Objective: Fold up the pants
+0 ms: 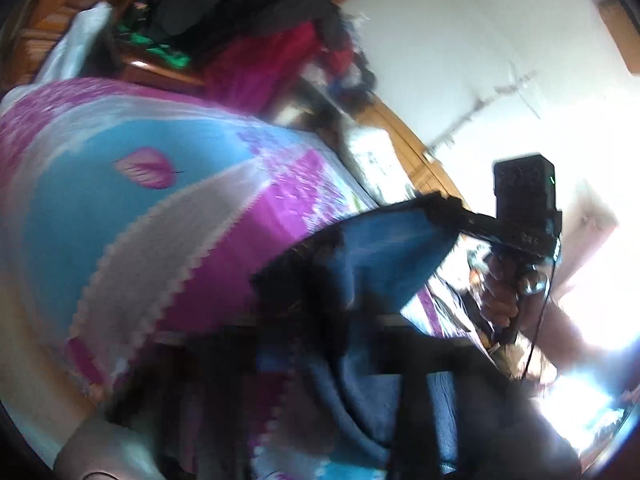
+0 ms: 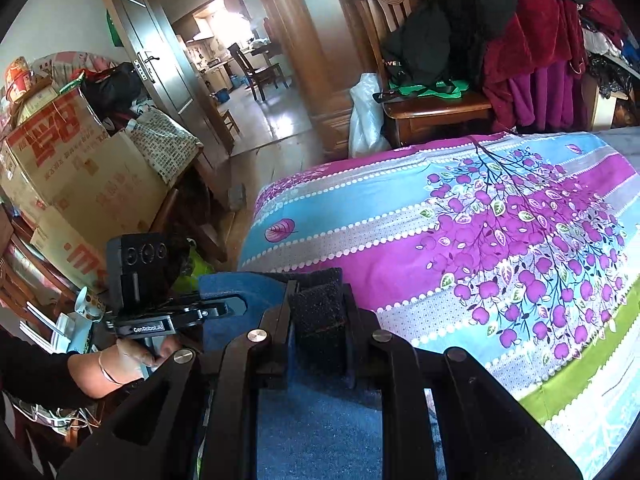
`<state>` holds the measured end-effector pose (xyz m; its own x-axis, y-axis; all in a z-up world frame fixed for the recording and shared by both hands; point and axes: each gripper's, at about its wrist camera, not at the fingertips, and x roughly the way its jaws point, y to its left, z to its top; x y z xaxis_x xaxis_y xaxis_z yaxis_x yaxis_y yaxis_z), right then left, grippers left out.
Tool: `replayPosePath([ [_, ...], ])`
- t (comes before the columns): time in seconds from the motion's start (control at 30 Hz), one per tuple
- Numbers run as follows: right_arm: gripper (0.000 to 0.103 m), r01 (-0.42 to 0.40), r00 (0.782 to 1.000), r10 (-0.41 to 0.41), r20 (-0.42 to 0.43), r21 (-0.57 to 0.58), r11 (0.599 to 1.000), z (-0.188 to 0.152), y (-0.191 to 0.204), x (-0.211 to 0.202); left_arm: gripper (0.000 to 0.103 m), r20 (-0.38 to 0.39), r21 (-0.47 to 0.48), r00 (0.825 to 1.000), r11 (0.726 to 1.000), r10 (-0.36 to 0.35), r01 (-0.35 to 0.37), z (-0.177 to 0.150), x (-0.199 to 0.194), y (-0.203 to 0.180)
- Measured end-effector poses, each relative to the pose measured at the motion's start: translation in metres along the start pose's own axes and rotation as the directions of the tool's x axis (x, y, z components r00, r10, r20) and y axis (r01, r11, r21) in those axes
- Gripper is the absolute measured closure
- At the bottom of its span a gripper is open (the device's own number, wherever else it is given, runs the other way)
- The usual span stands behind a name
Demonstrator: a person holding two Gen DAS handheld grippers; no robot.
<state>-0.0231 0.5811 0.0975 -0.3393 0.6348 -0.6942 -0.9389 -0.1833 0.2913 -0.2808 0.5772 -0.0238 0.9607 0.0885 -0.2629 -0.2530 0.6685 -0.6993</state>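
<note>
Blue pants hang stretched between my two grippers, above the near edge of the bed. In the right wrist view my right gripper is shut on the dark waistband edge of the pants. To its left, my left gripper pinches the same blue cloth, and a hand holds its handle. The left wrist view is blurred. There the pants run from my left gripper, a dark smear, up to my right gripper, which is shut on the cloth's corner.
A bed with a purple, blue and white floral sheet fills the space ahead. At its far side a wooden chair is piled with clothes. Cardboard boxes and a mug stand to the left, near an open doorway.
</note>
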Motion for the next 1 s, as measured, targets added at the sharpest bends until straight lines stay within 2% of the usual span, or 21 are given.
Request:
replayPosePath([
  [0.1, 0.082, 0.032, 0.999, -0.033, 0.014, 0.033, 0.999, -0.006, 0.001, -0.014, 0.095, 0.014, 0.06, 0.999, 0.997, 0.048, -0.049, 0.0, -0.006, -0.024],
  [0.2, 0.082, 0.073, 0.996, -0.077, 0.042, 0.09, 0.993, -0.023, 0.001, -0.044, 0.095, 0.001, 0.089, 1.0, 0.996, 0.013, -0.013, -0.003, -0.013, -0.055],
  [0.27, 0.082, 0.097, 0.993, -0.106, 0.06, 0.135, 0.986, -0.041, 0.001, -0.069, 0.095, -0.042, 0.17, 0.999, 0.985, -0.007, 0.014, -0.014, -0.014, -0.091],
  [0.37, 0.082, 0.145, 0.983, -0.165, 0.085, 0.2, 0.969, -0.083, 0.0, -0.12, 0.095, -0.124, 0.277, 0.991, 0.957, -0.056, 0.088, -0.035, -0.004, -0.151],
  [0.47, 0.082, 0.2, 0.97, -0.231, 0.071, 0.299, 0.933, -0.14, -0.01, -0.176, 0.095, -0.227, 0.322, 0.965, 0.925, -0.134, 0.204, -0.065, 0.019, -0.206],
  [0.53, 0.082, 0.243, 0.959, -0.278, 0.047, 0.361, 0.9, -0.184, -0.018, -0.212, 0.095, -0.312, 0.337, 0.932, 0.895, -0.186, 0.292, -0.091, 0.04, -0.241],
  [0.63, 0.082, 0.294, 0.946, -0.324, -0.004, 0.427, 0.855, -0.245, -0.028, -0.257, 0.095, -0.452, 0.347, 0.862, 0.844, -0.232, 0.409, -0.136, 0.074, -0.29],
  [0.73, 0.081, 0.343, 0.934, -0.352, -0.066, 0.448, 0.826, -0.296, -0.037, -0.284, 0.095, -0.57, 0.384, 0.795, 0.788, -0.207, 0.481, -0.188, 0.103, -0.329],
  [0.8, 0.081, 0.352, 0.932, -0.35, -0.095, 0.462, 0.814, -0.324, -0.046, -0.292, 0.095, -0.624, 0.409, 0.765, 0.767, -0.16, 0.494, -0.217, 0.12, -0.346],
  [0.87, 0.078, 0.36, 0.932, -0.334, -0.144, 0.485, 0.797, -0.35, -0.057, -0.293, 0.094, -0.67, 0.419, 0.737, 0.772, -0.092, 0.477, -0.242, 0.137, -0.358],
  [0.9, 0.062, 0.381, 0.923, -0.346, -0.167, 0.516, 0.767, -0.362, -0.065, -0.296, 0.088, -0.685, 0.412, 0.726, 0.787, -0.065, 0.459, -0.251, 0.143, -0.361],
  [0.93, 0.054, 0.408, 0.909, -0.377, -0.176, 0.553, 0.727, -0.374, -0.072, -0.304, 0.072, -0.71, 0.388, 0.703, 0.812, -0.038, 0.435, -0.261, 0.146, -0.364],
  [1.0, 0.054, 0.407, 0.894, -0.425, -0.139, 0.646, 0.646, -0.402, -0.078, -0.328, 0.058, -0.752, 0.322, 0.656, 0.829, -0.069, 0.457, -0.271, 0.134, -0.37],
])
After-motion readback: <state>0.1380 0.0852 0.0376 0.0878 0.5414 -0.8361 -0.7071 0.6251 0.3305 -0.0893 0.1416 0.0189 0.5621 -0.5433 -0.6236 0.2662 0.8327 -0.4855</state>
